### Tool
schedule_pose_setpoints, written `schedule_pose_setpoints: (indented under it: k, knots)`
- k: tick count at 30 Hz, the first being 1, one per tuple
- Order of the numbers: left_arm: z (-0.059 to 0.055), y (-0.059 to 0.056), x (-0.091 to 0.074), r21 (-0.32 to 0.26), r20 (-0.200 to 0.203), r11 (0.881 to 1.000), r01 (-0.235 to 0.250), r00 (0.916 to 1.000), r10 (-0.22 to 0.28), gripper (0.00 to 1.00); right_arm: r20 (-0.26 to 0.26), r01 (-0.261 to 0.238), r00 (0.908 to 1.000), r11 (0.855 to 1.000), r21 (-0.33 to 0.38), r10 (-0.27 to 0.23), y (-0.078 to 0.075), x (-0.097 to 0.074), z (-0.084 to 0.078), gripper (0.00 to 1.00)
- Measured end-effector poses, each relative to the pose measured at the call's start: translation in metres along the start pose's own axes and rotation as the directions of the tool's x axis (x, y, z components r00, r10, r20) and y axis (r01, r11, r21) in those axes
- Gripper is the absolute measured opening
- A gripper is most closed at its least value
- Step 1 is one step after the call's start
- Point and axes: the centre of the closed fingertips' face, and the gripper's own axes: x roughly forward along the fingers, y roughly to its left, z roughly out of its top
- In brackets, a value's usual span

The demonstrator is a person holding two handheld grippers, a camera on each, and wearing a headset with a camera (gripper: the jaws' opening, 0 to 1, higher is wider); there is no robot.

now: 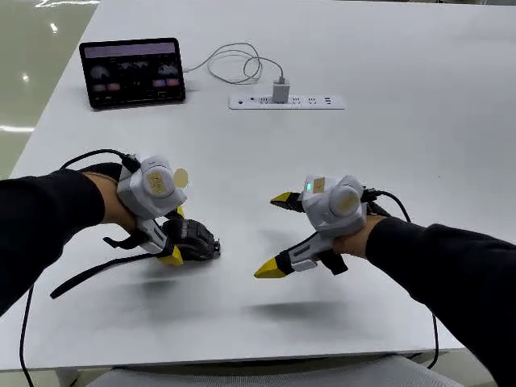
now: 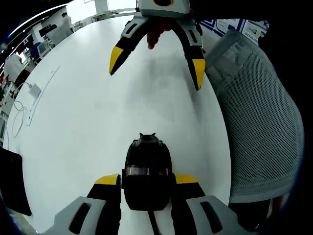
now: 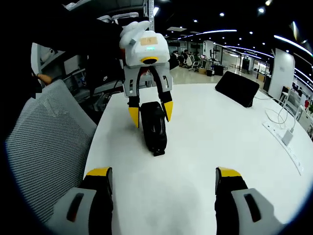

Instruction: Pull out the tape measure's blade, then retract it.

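The tape measure [image 2: 146,161] is held clamped on the surface [image 1: 339,153] by the left tongs [image 2: 146,180]. Its long axis is pointed at the right tongs [image 3: 163,172], spread wide and empty, near its seemingly blade-bearing end.

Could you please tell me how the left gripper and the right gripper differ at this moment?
The left gripper is shut on the black tape measure, while the right gripper holds nothing. The left gripper's jaws sit close together against the case; the right gripper's jaws are spread wide. Both have yellow-tipped jaws, are low over the white table, and point toward each other.
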Motion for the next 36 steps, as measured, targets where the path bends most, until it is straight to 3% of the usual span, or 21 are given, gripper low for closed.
schedule_pose_setpoints:
  k: [2, 4, 12, 22, 29, 36]
  knots:
    - [0.000, 0.000, 0.000, 0.001, -0.004, 1.000, 0.003, 1.0000, -0.003, 0.34, -0.008, -0.001, 1.0000, 1.000, 0.003, 0.001, -0.001, 0.005, 0.000, 0.80]
    - [-0.001, 0.000, -0.001, -0.035, -0.005, 0.999, 0.014, 0.9999, -0.014, 0.34, -0.012, -0.003, 0.9999, 1.000, 0.002, 0.003, -0.001, 0.010, 0.001, 0.78]
    - [-0.002, -0.001, 0.000, -0.035, -0.013, 0.999, 0.018, 0.9997, -0.019, 0.34, -0.032, -0.024, 0.9992, 1.000, -0.003, 0.024, -0.004, 0.032, 0.008, 0.63]
    - [-0.003, 0.000, 0.001, -0.051, -0.006, 0.999, 0.017, 0.9998, -0.017, 0.33, -0.085, -0.069, 0.9943, 0.996, -0.053, 0.064, 0.005, 0.060, 0.005, 0.49]
    - [-0.002, 0.001, 0.001, -0.060, 0.000, 0.998, 0.021, 0.9998, -0.021, 0.33, -0.086, -0.082, 0.9934, 0.994, -0.069, 0.076, 0.011, 0.073, 0.007, 0.37]
    - [-0.002, 0.001, 0.002, -0.068, 0.009, 0.997, 0.033, 0.9994, -0.033, 0.34, -0.131, -0.092, 0.9882, 0.991, -0.096, 0.079, 0.010, 0.080, 0.000, 0.22]
